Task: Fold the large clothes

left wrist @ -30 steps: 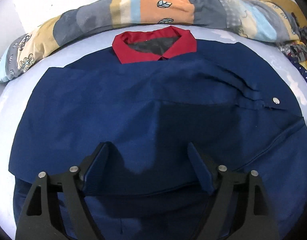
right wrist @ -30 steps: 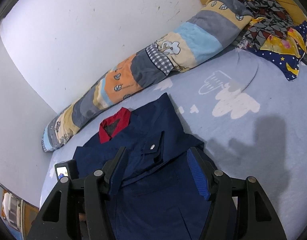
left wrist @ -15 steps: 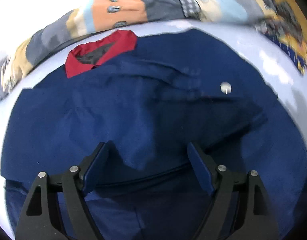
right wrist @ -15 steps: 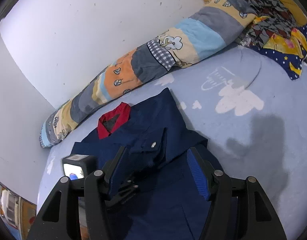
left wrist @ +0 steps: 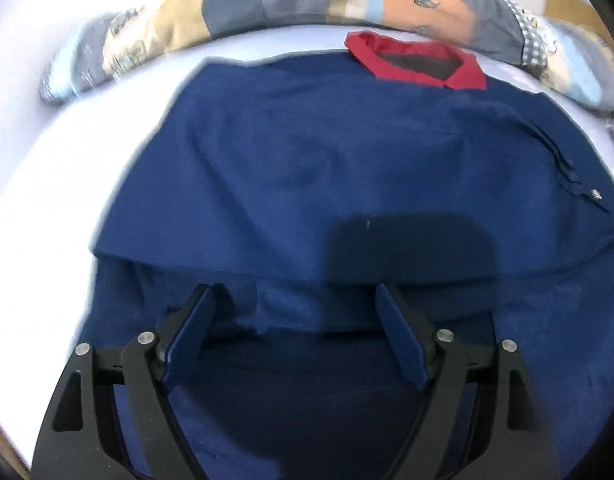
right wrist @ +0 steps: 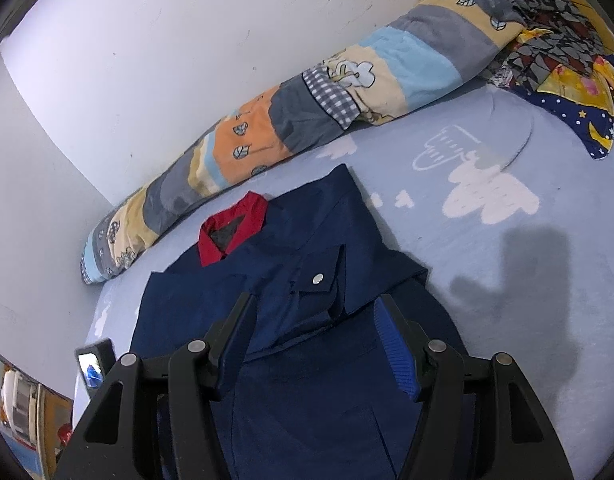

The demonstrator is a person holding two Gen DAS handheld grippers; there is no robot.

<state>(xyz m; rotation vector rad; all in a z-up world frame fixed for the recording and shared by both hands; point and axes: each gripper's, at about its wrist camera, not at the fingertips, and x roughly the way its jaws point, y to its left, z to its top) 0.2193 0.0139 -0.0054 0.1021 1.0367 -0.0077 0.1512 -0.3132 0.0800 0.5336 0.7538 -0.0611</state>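
Note:
A navy jacket (left wrist: pixel 327 168) with a red collar (left wrist: pixel 419 60) lies flat on the pale blue bed sheet (right wrist: pixel 507 280), its sleeves folded in across the body. It also shows in the right wrist view (right wrist: pixel 291 280), with a silver snap (right wrist: pixel 317 278) on a folded cuff. My left gripper (left wrist: pixel 295 320) is open and empty, low over the jacket's lower half near a fold edge. My right gripper (right wrist: pixel 315 328) is open and empty, above the jacket's lower right part.
A long patchwork bolster (right wrist: pixel 307 104) lies along the white wall (right wrist: pixel 147 40) behind the jacket. Patterned clothes (right wrist: pixel 567 60) are heaped at the far right. A phone-like device (right wrist: pixel 93 364) lies at the jacket's left edge. Bare sheet spreads to the right.
My left gripper has swung left, so the collar now sits at the upper right of its view. My right gripper has dropped slightly closer to the jacket. Both stay open.

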